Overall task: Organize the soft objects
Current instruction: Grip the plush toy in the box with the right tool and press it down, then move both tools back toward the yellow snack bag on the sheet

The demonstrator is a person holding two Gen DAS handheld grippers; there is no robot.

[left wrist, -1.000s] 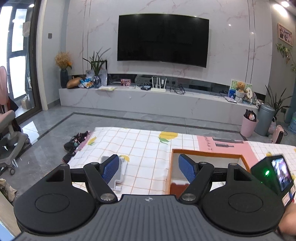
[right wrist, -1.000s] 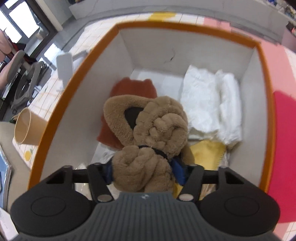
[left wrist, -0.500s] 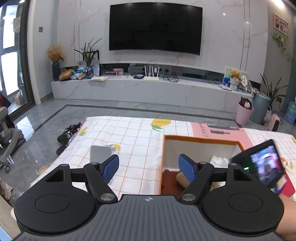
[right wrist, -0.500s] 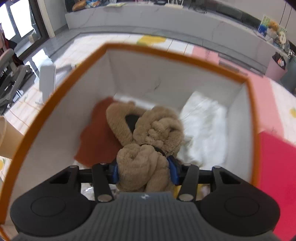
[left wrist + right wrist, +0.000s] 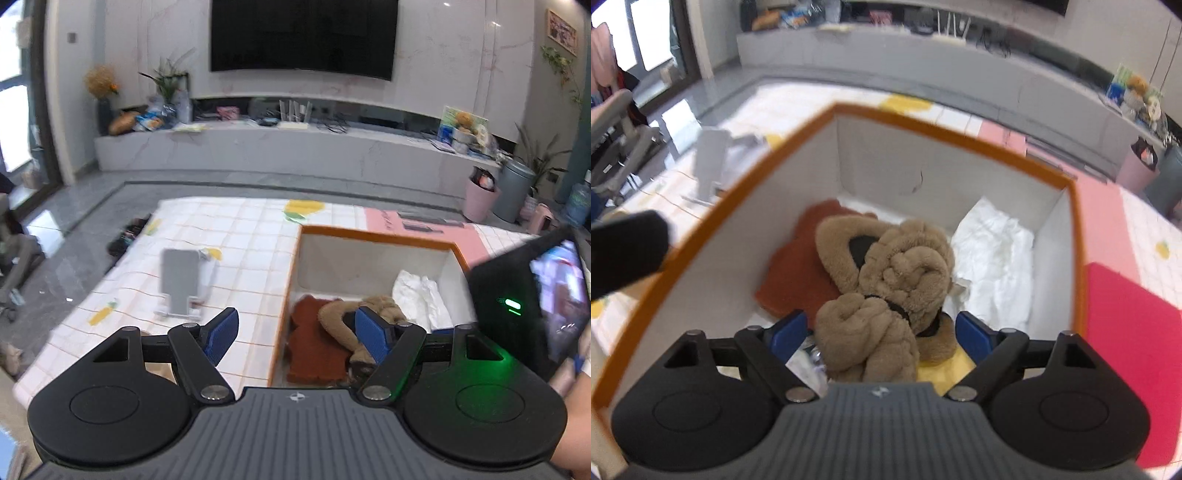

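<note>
An orange-rimmed white box [image 5: 764, 173] stands on the checked tablecloth; it also shows in the left wrist view [image 5: 376, 233]. Inside lie a tan plush bundle [image 5: 894, 280], a rust-red cloth [image 5: 798, 273], a white cloth [image 5: 993, 258] and a yellow cloth [image 5: 945, 365]. My right gripper [image 5: 881, 330] is open over the box, its blue pads standing apart on either side of the plush. My left gripper [image 5: 295, 336] is open and empty, above the box's left wall. The plush [image 5: 336, 314], red cloth [image 5: 310, 339] and white cloth [image 5: 421, 295] show there too.
A grey phone stand [image 5: 181, 284] stands on the tablecloth left of the box, also seen in the right wrist view [image 5: 709, 162]. A red mat [image 5: 1126, 325] lies right of the box. The right device's screen [image 5: 554, 295] is at the left view's right edge.
My right gripper has opened and let go of the tan plush, which now rests in the box. The right gripper has drawn back a little. The left view has tilted down toward the box.
</note>
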